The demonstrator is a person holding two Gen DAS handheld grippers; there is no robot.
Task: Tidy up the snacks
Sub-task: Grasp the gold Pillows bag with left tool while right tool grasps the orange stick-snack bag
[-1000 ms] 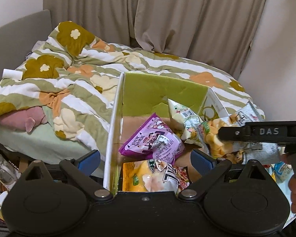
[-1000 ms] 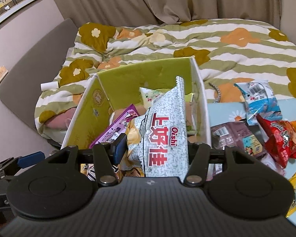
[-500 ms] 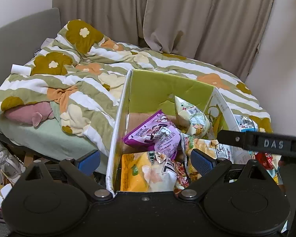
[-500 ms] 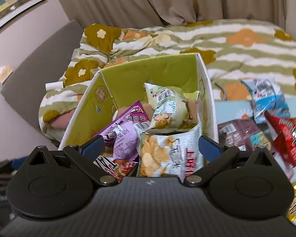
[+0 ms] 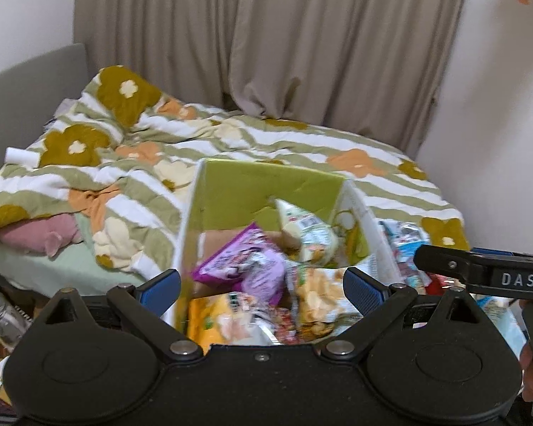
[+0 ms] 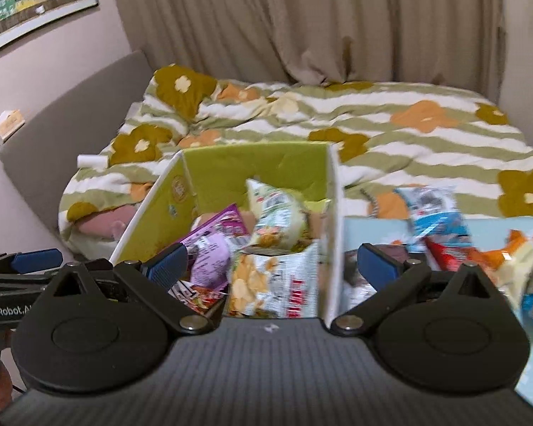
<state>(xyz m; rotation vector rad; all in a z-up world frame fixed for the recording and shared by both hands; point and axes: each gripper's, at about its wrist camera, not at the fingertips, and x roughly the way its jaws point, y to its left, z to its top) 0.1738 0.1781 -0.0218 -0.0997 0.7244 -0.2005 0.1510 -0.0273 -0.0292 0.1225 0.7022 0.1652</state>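
Observation:
A cardboard box with green inner walls (image 5: 266, 184) (image 6: 252, 167) stands at the bed's edge. In it lie a purple bag (image 5: 245, 266) (image 6: 213, 245), a pale green bag (image 5: 309, 234) (image 6: 277, 213), a white Oishi chip bag (image 5: 319, 294) (image 6: 273, 284) and a yellow bag (image 5: 213, 319). My right gripper (image 6: 272, 265) hangs open above the box's near end, with nothing between its pads. My left gripper (image 5: 262, 284) is open too, over the box's left wall. Loose bags lie right of the box: blue-white (image 6: 433, 213), red (image 6: 447, 252), orange (image 6: 515, 252).
The loose bags rest on a light blue table (image 6: 373, 227). Behind is a bed with a flowered quilt (image 6: 408, 135), a grey headboard (image 6: 71, 117) and beige curtains (image 5: 266, 53). A pink plush (image 5: 39, 234) and a glass bottle (image 5: 0, 319) sit at the left.
My right gripper opened and let go of the Oishi chip bag, which dropped into the box. Both grippers drew back and rose a little from the box.

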